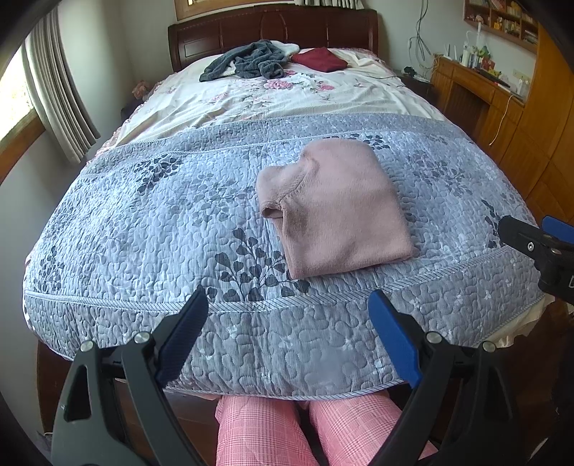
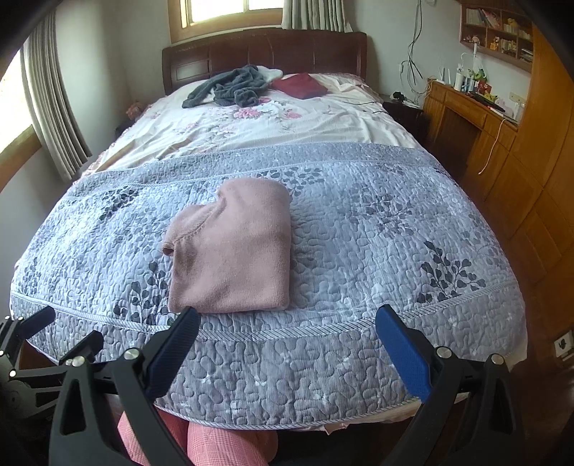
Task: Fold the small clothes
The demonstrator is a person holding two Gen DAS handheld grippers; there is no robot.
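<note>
A pink fleece garment (image 1: 333, 208) (image 2: 233, 247) lies folded into a compact bundle on the grey-blue quilt (image 1: 150, 215) (image 2: 376, 243) near the foot of the bed. My left gripper (image 1: 288, 304) hangs open above the quilt's front edge, short of the garment and a little left of it, holding nothing. My right gripper (image 2: 288, 324) is open too, just in front of the garment's near edge, empty. The right gripper also shows at the right edge of the left wrist view (image 1: 538, 243), and the left gripper at the lower left of the right wrist view (image 2: 53, 329).
A crumpled dark grey garment (image 1: 247, 61) (image 2: 229, 86) and a folded maroon one (image 1: 319, 59) (image 2: 299, 85) lie by the wooden headboard (image 1: 272, 27). A wooden desk (image 1: 477, 82) and cabinets stand on the right. Pink checked trouser legs (image 1: 305, 430) show below the bed's foot.
</note>
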